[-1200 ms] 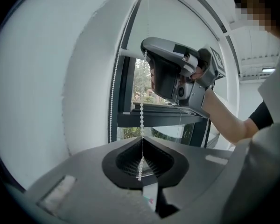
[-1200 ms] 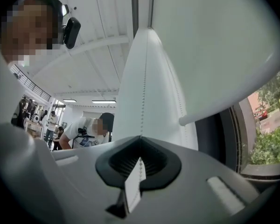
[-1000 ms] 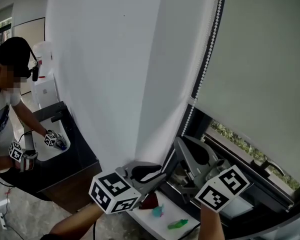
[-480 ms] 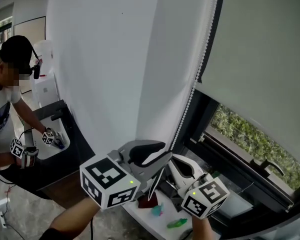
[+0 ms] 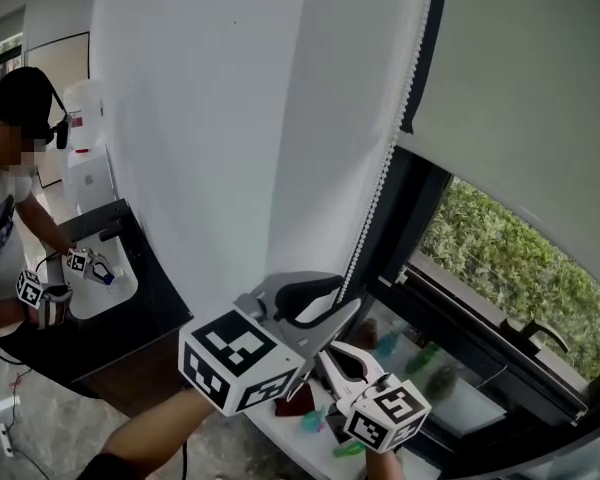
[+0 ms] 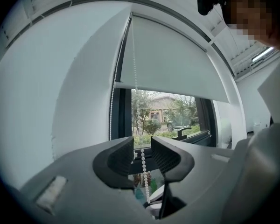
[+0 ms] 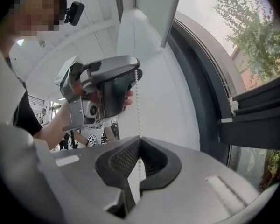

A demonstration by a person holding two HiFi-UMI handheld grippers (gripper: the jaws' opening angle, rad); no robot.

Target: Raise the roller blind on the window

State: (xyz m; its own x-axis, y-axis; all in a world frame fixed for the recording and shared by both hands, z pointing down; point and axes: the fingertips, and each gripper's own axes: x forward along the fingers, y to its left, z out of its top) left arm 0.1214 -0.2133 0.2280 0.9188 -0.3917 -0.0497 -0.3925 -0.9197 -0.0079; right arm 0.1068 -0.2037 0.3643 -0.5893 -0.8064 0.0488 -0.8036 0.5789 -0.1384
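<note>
White bead chain point(image 6: 143, 171) | between left hand-held gripper point(image 6: 142, 147), jaws just opening | right hand-held gripper point(image 7: 139, 144) clamps it

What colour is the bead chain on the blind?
White; the bead chain shows best in the left gripper view.

Your right gripper point(image 5: 330, 356), clamped on the bead chain point(image 5: 375, 203), has come down from beside the window frame to a place just below your left gripper point(image 5: 342, 301). Your left gripper has risen along the chain, and its jaws have just been opening. The chain now hangs between the pads without touching them. The lower edge of the roller blind point(image 5: 520, 98) has climbed, and more greenery shows through the window point(image 5: 490, 258) beneath it. At far left, the other person point(image 5: 10, 168) has shifted both hands up and leftward.
</note>
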